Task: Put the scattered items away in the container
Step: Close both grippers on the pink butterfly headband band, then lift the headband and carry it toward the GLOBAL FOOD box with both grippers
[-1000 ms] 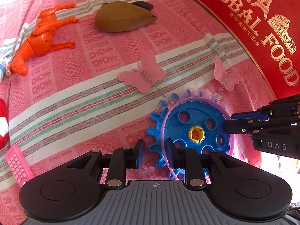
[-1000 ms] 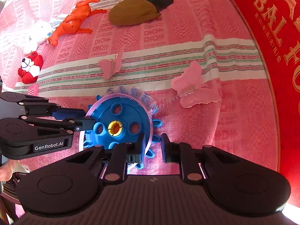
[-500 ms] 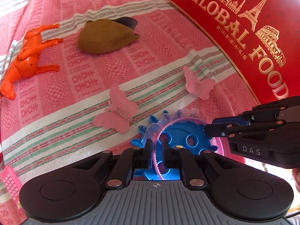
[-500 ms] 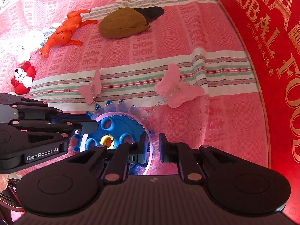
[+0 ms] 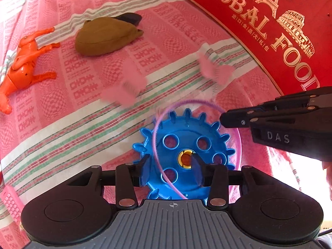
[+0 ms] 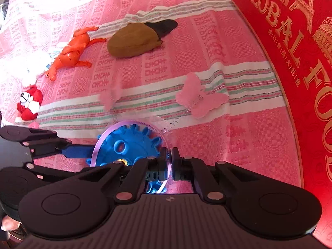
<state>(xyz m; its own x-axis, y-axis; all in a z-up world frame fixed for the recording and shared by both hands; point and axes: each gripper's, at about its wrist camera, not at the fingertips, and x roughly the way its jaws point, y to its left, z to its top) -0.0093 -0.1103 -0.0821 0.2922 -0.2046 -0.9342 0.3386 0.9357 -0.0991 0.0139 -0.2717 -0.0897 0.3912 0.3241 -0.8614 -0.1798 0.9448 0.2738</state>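
the pink headband (image 6: 132,124) is pinched at its rim by the right gripper (image 6: 171,161), over the blue gear (image 5: 186,155); the left gripper (image 5: 172,170) is opening, nothing pressed.

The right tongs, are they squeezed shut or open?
Shut. The right tongs pinch the thin pink headband, with almost no gap between them.

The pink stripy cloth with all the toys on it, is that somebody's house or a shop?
Most likely a home, perhaps a bed or table. The pink woven cloth is a household spread, toys like the orange horse and red plush lie scattered, and a red food gift box sits alongside.
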